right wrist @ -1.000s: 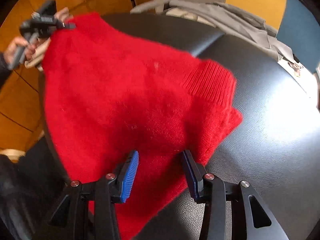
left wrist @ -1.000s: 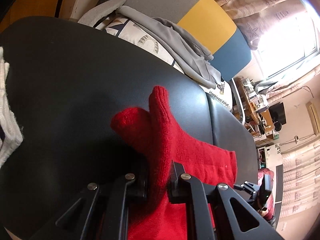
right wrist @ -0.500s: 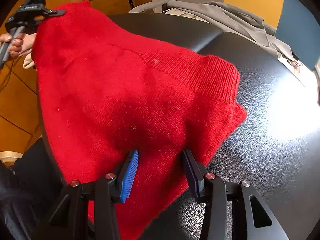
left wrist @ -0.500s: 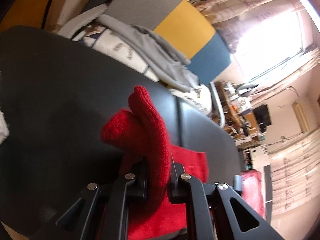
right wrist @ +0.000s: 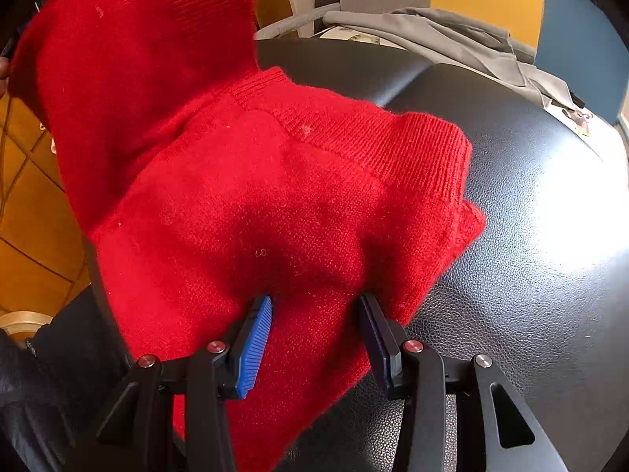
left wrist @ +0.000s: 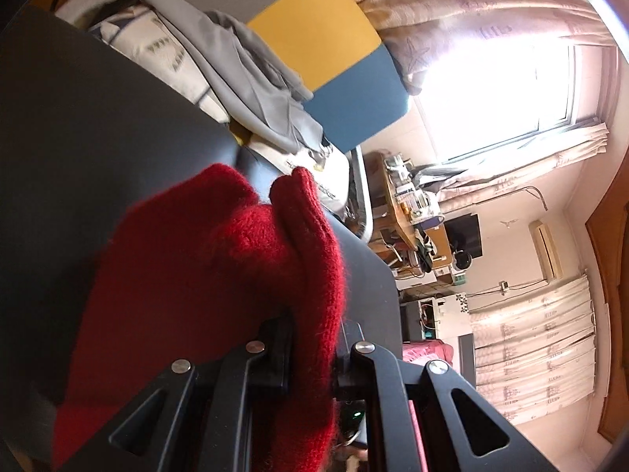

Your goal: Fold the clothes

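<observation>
A red knitted sweater (right wrist: 275, 181) lies on a black leather surface (right wrist: 530, 275). One part of it is raised high at the upper left of the right wrist view and doubles over the rest. My left gripper (left wrist: 314, 326) is shut on a bunched fold of the sweater (left wrist: 220, 259), which hides most of the gap between its fingers. My right gripper (right wrist: 314, 314) is open. Its blue pads (right wrist: 255, 346) stand wide apart on either side of the sweater's near portion, close to the ribbed hem.
A grey garment (right wrist: 452, 39) is draped over a patterned pillow at the far edge of the black surface, against a grey, yellow and blue cushion (left wrist: 322, 31). A bright window (left wrist: 491, 90) and a cluttered desk (left wrist: 409, 212) lie beyond. Orange wood panels (right wrist: 31, 204) are at left.
My left gripper has lifted its held part of the sweater higher and carried it over the rest. The right gripper stays open at the same place on the sweater.
</observation>
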